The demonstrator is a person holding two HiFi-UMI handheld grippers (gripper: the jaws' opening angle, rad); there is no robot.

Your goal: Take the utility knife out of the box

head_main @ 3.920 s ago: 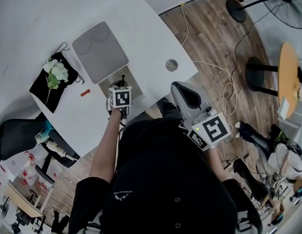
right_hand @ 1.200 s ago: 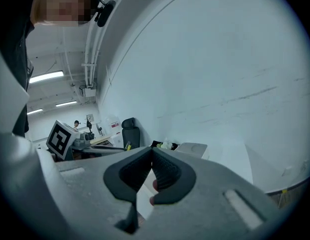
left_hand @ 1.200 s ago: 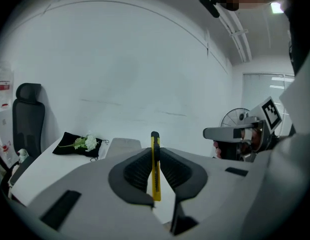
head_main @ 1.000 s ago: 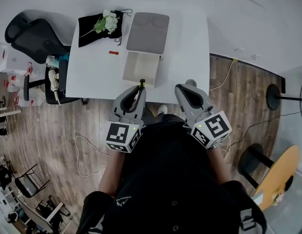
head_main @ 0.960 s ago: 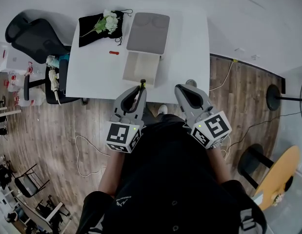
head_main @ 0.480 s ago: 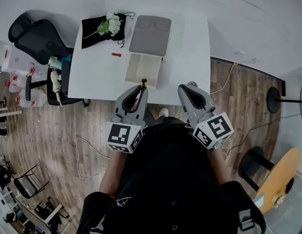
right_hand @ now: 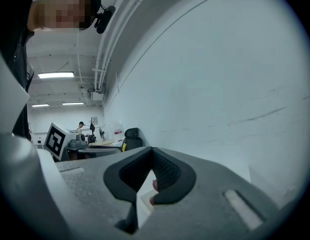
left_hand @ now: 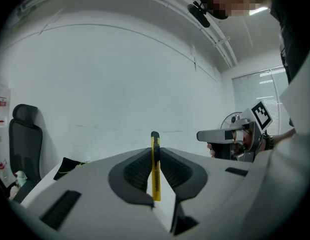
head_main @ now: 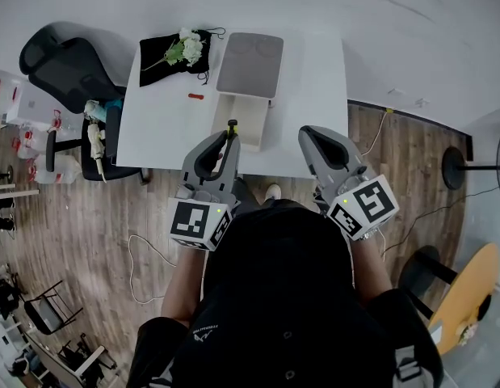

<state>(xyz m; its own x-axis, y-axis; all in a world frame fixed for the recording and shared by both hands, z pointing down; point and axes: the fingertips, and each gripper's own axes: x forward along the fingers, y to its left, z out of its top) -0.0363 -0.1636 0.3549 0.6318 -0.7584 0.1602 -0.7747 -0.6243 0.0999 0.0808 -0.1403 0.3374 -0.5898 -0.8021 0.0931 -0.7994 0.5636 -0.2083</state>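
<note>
1. Nearest the head camera is the person's black top [head_main: 290, 297], filling the lower middle of the head view. Both forearms reach forward from it.
2. The left gripper [head_main: 230, 133] is grey, with a cube of black-and-white square markers at its back end. Its jaws are clamped on the utility knife [left_hand: 155, 176].
3. The knife is a slim yellow strip with a black cap at its far end. It stands on edge between the ribbed black pads, and the capped end pokes out just beyond the jaw tips.
4. In the head view the utility knife [head_main: 231, 126] is a thin dark-and-yellow sliver at the gripper's tip. It is out of the box and held in the air over the near edge of the table.
5. The right gripper [head_main: 306, 132] is level with the left one and well apart from it. In its own view the right gripper [right_hand: 152, 149] has its jaw tips together, and nothing is held between them.
6. Beyond both grippers stands a white table [head_main: 161, 128] on a wooden floor [head_main: 88, 217].
7. On the table, just past the knife, lies the open pale box [head_main: 251, 118]. Its grey lid [head_main: 250, 53] is folded back on the far side.
8. To the left of the lid a black cloth [head_main: 157, 61] carries a sprig of white flowers [head_main: 189, 48]. A small red object [head_main: 196, 96] lies near it.
9. A black office chair [head_main: 60, 55] stands off the table's far left corner.
</note>
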